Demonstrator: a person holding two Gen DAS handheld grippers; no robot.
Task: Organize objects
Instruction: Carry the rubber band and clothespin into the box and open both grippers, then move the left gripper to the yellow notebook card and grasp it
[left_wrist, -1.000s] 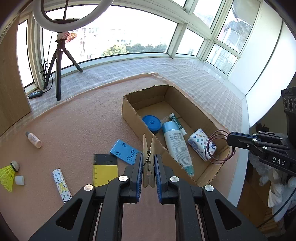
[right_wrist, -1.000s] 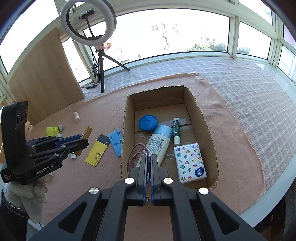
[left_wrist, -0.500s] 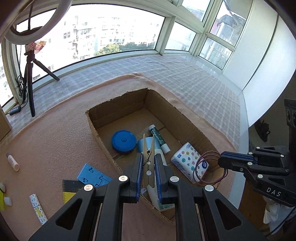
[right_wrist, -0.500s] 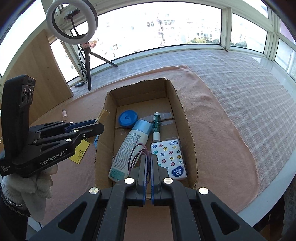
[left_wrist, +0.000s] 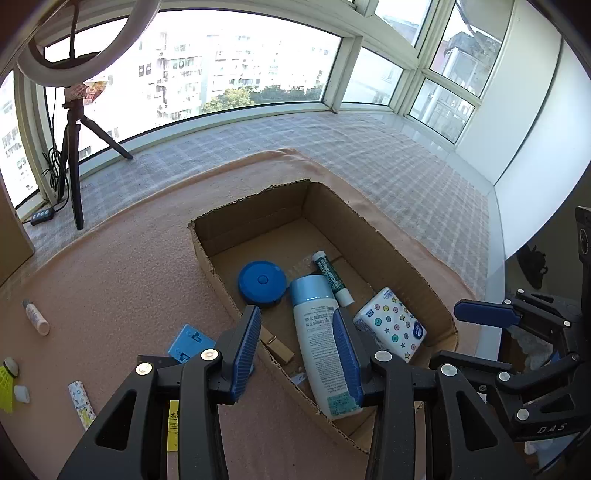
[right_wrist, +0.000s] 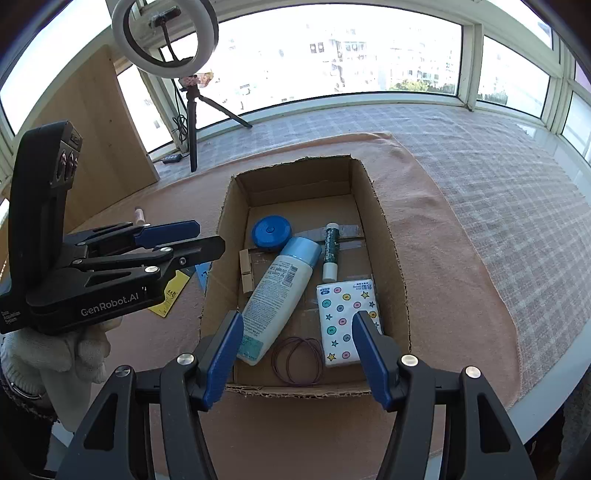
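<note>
Cardboard box (right_wrist: 388, 236) sits open on the pink cloth (right_wrist: 461, 277), and we see both our grippers spread wide over its near end, holding nothing. Our left gripper (left_wrist: 299, 350) hangs over the box's left wall; our right gripper (right_wrist: 299, 354) hovers above the near edge. Inside, from the right wrist view, the wooden clothespin (right_wrist: 245, 270) lies flat at nine o'clock against the left wall, just beside the white lotion bottle (right_wrist: 279, 295). The dark hair ties (right_wrist: 297, 360) rest on the box floor at six o'clock, between the bottle's foot and the tissue pack (right_wrist: 347, 321). The blue round tin (right_wrist: 271, 234) and the green tube (right_wrist: 331, 251) lie toward twelve o'clock. Outside the box, at nine o'clock in the left wrist view, we see a blue plastic piece (left_wrist: 186, 343) and a small pale bottle (left_wrist: 36, 322).
</note>
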